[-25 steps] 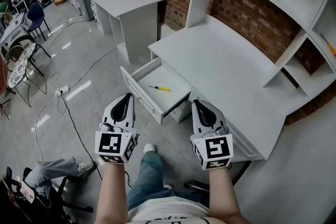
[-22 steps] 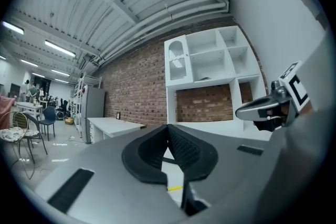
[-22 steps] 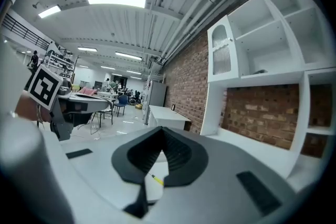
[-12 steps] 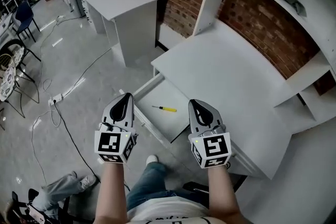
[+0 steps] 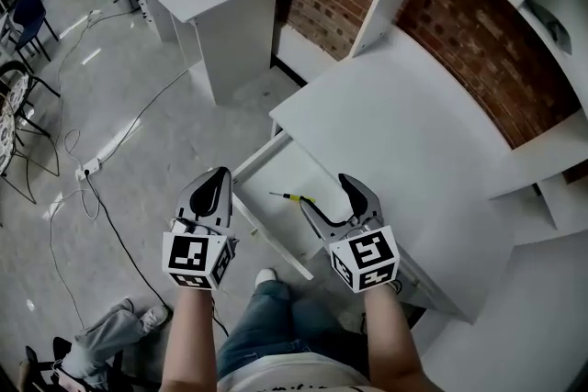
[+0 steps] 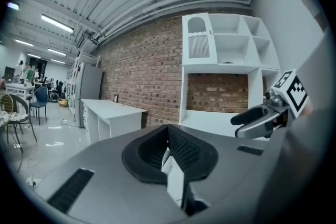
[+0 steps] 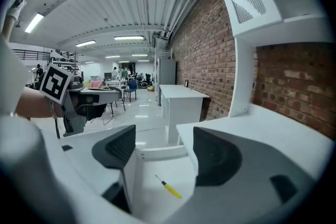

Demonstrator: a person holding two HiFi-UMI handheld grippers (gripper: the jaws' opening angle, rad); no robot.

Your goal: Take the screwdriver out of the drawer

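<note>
One gripper view — right gripper [image 7: 164,152], just-opened jaws empty — shows the screwdriver [image 7: 169,187].

the left gripper [image 5: 221,173] and right gripper [image 5: 324,192] have pale grey, smooth tapering shells with black inner faces. the pads [image 6: 186,150] are black rubber with a fine ribbed grain. each gripper carries a white cube [image 5: 195,254] with black square markers on its sides. the person wears blue jeans [image 5: 266,319], a white shirt [image 5: 296,377] with dark print and a white shoe [image 5: 264,276].
</note>
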